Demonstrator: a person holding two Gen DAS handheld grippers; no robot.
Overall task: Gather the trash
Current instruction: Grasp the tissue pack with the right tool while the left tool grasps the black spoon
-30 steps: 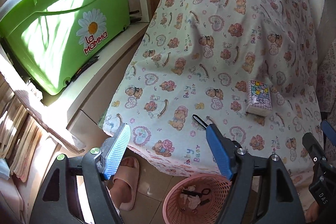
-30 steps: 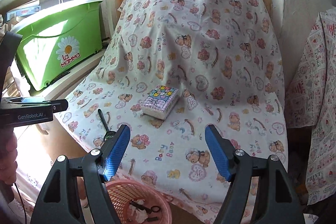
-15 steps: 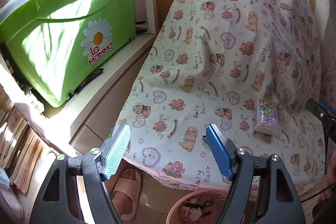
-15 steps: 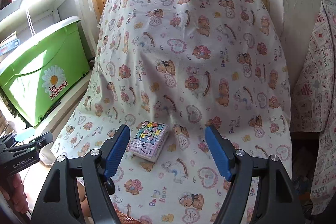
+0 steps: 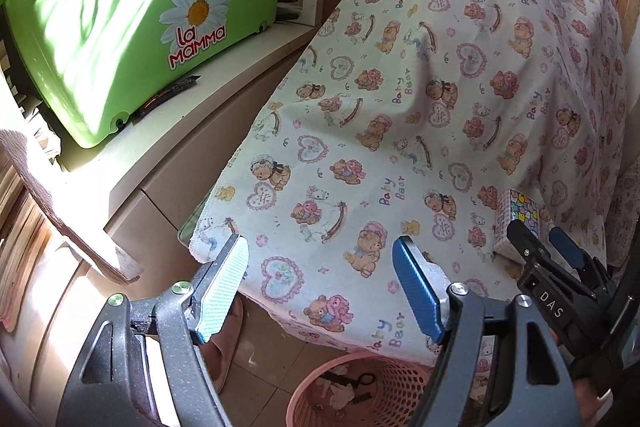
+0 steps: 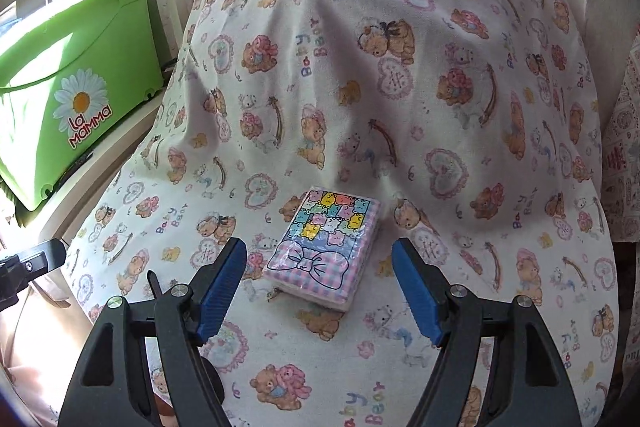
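Right tongs (image 6: 320, 283) moved closer to tissue pack (image 6: 326, 245), now straddling it, spread apart; pack's long axis points away. Left tongs (image 5: 320, 283) spread, empty.

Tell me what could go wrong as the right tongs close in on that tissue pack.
1. The right tongs are open around the tissue pack, which lies on a loose bear-print sheet. Closing low might pinch the cloth too.
2. The pack's wrapper looks glossy, so it might slip from the pads.
3. The pink basket sits on the floor partly under the sheet's edge, so a drop may miss it. The open left tongs hang above it.
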